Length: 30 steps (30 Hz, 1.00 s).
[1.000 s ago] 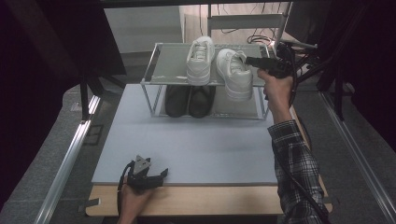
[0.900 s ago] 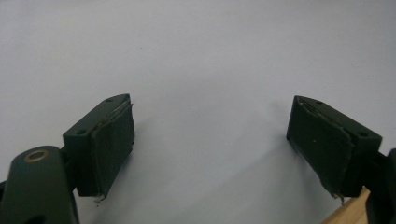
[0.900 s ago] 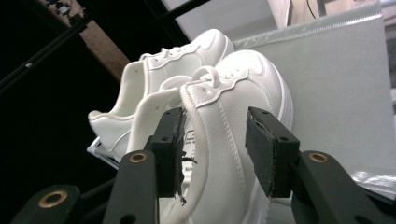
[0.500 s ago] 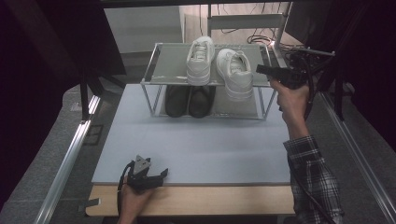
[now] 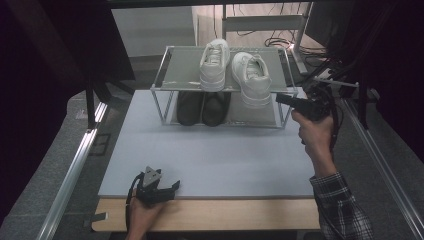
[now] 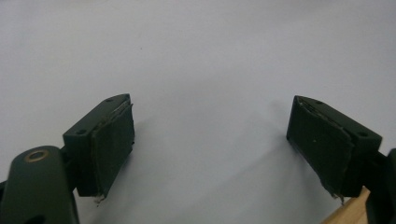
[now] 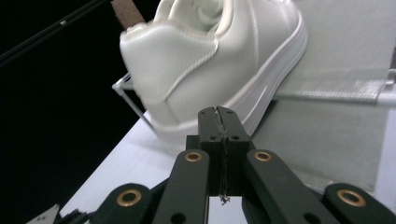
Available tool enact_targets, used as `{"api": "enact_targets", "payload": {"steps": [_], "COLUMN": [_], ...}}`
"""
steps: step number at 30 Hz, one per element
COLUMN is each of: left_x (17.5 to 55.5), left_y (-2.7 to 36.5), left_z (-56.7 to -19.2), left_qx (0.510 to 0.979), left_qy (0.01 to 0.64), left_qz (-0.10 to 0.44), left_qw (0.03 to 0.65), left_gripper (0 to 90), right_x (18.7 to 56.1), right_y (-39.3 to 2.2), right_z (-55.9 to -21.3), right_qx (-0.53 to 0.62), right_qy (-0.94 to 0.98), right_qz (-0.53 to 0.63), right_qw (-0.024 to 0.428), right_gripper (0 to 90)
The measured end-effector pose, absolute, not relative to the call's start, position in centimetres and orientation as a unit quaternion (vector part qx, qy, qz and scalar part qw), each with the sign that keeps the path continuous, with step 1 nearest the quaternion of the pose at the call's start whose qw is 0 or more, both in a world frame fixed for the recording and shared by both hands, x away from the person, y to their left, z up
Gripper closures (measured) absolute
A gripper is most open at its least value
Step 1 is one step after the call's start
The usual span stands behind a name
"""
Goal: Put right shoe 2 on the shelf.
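Dark curtains and cables ring a pale grey table (image 5: 215, 155) whose near half lies bare. At the far end, a wire rack (image 5: 165, 75) carries two white sneakers (image 5: 252, 77) above dark shoes (image 5: 202, 107). Right gripper (image 5: 285, 100), jaws just closed on nothing, sits beside the rack's near right corner; left gripper (image 5: 172, 187) rests spread at the near edge.

You have the rack (image 5: 165, 82) at the upper centre of the high view, standing on the far part of the table (image 5: 215, 155). On its top shelf two shoes (image 5: 214, 65) sit side by side, right of centre; the right shoe (image 5: 251, 77) overhangs the near edge. Under the shelf a second pair (image 5: 202, 107) sits at the left. Your right gripper (image 5: 280, 98) is at centre right, just beside the right shoe's heel. Your left gripper (image 5: 172, 187) rests at the lower left, on the table's near edge.
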State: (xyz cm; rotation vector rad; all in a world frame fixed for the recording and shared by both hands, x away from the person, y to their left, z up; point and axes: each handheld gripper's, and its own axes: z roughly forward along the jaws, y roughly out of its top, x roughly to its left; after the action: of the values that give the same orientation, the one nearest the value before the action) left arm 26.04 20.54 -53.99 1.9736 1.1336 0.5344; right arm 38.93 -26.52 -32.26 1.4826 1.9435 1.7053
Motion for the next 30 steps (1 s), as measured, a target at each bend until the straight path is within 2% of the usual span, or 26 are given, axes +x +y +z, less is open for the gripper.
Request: {"api": "enact_targets", "payload": {"steps": [11,23,30], "left_x": [26.0,26.0,26.0], "left_y": [20.6,20.6,20.6], "left_z": [-54.0,-54.0,-54.0], "left_qx": [0.777,0.777,0.777], "left_qy": [0.446,0.446,0.447], "left_qz": [0.21,0.209,0.209], "left_qw": [0.39,0.39,0.39], "left_gripper": [15.4,15.4,15.4], "right_x": [38.3,39.4,40.3], "right_y": [-25.5,-24.6,-23.6], "right_z": [-34.9,-35.5,-35.6], "right_qx": [0.481,0.485,0.489], "right_qy": [0.669,0.666,0.668], "right_qz": [0.562,0.565,0.558], "right_qw": [0.063,0.048,0.056], "right_gripper": [89.3,89.3,89.3]}}
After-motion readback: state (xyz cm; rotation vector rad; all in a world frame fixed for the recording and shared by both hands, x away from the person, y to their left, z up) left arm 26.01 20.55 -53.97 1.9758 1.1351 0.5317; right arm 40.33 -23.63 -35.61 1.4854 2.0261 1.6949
